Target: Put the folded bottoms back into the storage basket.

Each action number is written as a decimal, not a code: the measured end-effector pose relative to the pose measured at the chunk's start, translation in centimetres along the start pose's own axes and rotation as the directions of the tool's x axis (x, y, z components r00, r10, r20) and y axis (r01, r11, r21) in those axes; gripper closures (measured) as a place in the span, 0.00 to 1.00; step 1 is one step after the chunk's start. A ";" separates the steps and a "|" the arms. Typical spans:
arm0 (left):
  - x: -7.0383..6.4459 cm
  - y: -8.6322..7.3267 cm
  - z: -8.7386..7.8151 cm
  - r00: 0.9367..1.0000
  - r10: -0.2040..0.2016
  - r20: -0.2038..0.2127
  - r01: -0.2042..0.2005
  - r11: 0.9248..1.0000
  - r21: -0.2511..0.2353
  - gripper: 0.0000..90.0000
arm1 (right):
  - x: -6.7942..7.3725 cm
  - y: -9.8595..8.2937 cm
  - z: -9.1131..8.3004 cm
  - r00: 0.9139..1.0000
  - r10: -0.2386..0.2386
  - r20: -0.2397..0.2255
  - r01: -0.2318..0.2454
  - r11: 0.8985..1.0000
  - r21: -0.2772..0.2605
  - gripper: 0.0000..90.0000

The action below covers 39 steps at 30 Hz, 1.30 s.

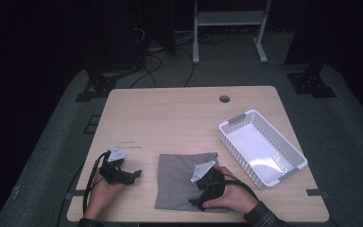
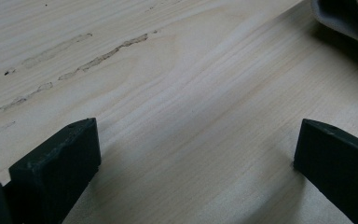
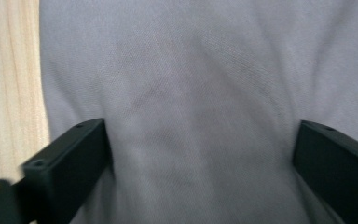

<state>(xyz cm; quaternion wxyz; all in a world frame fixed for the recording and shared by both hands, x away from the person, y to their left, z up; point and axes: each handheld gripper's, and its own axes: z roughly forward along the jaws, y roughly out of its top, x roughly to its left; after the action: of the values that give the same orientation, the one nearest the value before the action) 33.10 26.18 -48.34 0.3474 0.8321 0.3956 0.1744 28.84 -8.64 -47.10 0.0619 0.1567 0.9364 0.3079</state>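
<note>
Right tongs [image 1: 199, 202] gaping wide over grey cloth [image 1: 179, 177], gripping nothing; left tongs [image 1: 134, 174] beside cloth, equally agape, empty. Pinch one layer at cloth's edge.

Cloth, wood and plastic, as we saw them

We noted a matt grey woven cloth [image 1: 179, 177], a pale wooden table [image 1: 170, 118] with scuffed grain, and a glossy white plastic basket [image 1: 283, 146].

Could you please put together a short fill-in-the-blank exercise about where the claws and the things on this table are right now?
1. The right claw hovers over the grey ____, jaws apart.
2. The left claw is open above bare ____, beside the cloth.
3. The white basket on the table holds ____.
4. The basket lies to the ____ of the cloth in the high view.

Missing words: cloth; wood; nothing; right
</note>
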 end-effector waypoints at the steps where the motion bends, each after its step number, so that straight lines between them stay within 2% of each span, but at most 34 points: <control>1: 0.0 0.0 0.0 1.000 0.002 -0.001 -0.002 1.000 0.000 0.00 | 0.0 0.0 -0.1 1.000 0.006 0.001 -0.006 1.000 -0.005 0.11; 8: 0.0 0.0 0.0 1.000 0.000 0.000 0.000 1.000 0.000 0.00 | -0.5 -0.2 -0.9 1.000 0.018 0.017 -0.017 0.999 -0.042 0.50; 14: 0.0 0.0 0.0 1.000 0.001 0.000 -0.001 1.000 0.000 0.00 | -0.9 0.0 -1.0 0.998 0.063 0.021 -0.062 0.997 -0.049 0.68; 16: 0.0 0.0 0.0 1.000 0.000 0.000 0.000 1.000 0.001 0.00 | -1.0 -0.2 -1.0 0.994 0.106 0.008 -0.105 0.992 -0.063 0.70; 20: 0.0 0.0 0.0 1.000 0.001 0.002 -0.001 1.000 0.001 0.00 | -1.2 -0.1 -1.2 0.989 0.147 -0.018 -0.147 0.986 -0.072 0.72; 27: 0.0 0.0 0.0 1.000 0.003 0.004 -0.003 1.000 0.001 0.00 | -1.7 0.1 -1.7 0.982 0.169 -0.083 -0.176 0.981 -0.087 0.76; 39: 0.0 0.0 0.0 1.000 0.003 0.004 -0.003 1.000 0.001 0.00 | -2.0 0.7 -3.8 0.980 0.170 -0.106 -0.184 0.973 -0.141 0.77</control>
<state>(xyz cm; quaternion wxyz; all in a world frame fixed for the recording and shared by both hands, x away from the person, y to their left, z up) 33.15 26.20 -48.32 0.3476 0.8332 0.3938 0.1732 30.10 -10.88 -43.59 0.0019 0.2200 0.8947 0.3888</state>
